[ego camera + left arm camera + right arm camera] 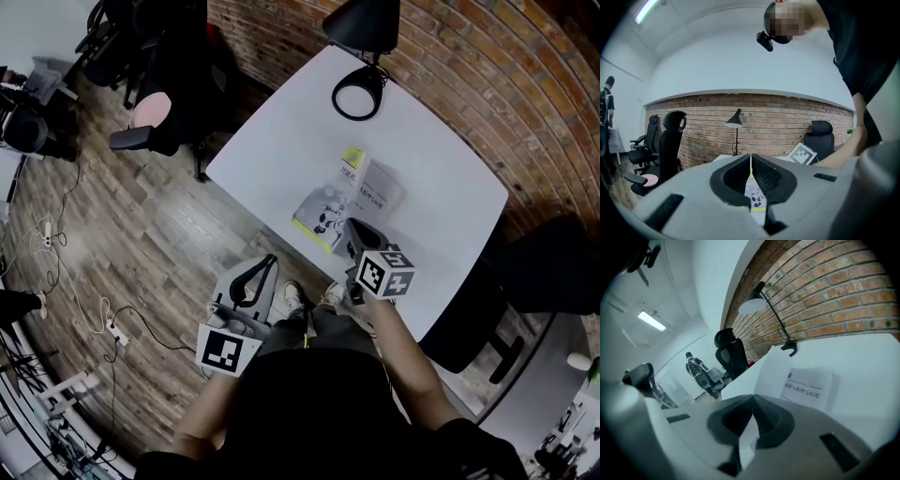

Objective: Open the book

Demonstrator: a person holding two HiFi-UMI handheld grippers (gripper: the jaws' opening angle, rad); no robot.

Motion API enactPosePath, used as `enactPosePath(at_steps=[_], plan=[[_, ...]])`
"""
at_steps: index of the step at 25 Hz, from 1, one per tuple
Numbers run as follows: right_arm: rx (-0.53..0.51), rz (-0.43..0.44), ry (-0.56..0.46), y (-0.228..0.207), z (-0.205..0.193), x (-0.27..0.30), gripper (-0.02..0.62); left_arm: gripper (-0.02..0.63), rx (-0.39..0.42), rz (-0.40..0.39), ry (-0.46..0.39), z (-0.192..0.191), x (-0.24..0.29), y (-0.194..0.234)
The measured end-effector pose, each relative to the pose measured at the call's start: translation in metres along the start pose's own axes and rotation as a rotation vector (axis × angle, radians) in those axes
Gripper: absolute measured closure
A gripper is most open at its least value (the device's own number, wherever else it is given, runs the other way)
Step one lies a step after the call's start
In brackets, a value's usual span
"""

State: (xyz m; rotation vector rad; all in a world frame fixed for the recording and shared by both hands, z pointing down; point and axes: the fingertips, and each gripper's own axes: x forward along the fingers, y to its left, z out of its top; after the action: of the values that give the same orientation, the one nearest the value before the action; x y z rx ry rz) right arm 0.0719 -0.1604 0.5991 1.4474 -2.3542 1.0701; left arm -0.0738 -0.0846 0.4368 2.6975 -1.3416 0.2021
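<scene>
The book point(372, 187) lies near the front edge of the white table point(272, 141). The right gripper point(349, 227) is clamped on its front cover point(322, 214), which is raised off the title page. The left gripper point(269, 262) hangs off the table, well apart from the book, jaws together and empty.

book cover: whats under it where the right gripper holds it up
Under the cover, pinched by the right gripper, lies a white title page with dark print. What lies beneath that page, and the table under the book, is hidden.
</scene>
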Motion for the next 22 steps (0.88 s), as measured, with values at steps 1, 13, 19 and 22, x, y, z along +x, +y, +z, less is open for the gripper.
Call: enactPosePath(at_steps=[1, 13, 19, 22], plan=[[-0.023, 0.016, 0.004, 0.007, 0.003, 0.004, 0.580, 0.574, -0.001, 0.006, -0.003, 0.001, -0.001, 0.002], [-0.207, 0.189, 0.029, 0.055, 0.021, 0.063, 0.563, 0.574, -0.037, 0.110, -0.003, -0.005, -0.020, 0.031], [-0.220, 0.266, 0.006, 0.068, 0.031, 0.088, 0.546, 0.574, -0.043, 0.154, 0.003, -0.007, -0.026, 0.043], [-0.232, 0.311, -0.015, 0.079, 0.041, 0.099, 0.543, 0.574, -0.044, 0.173, 0.008, -0.008, -0.029, 0.049]])
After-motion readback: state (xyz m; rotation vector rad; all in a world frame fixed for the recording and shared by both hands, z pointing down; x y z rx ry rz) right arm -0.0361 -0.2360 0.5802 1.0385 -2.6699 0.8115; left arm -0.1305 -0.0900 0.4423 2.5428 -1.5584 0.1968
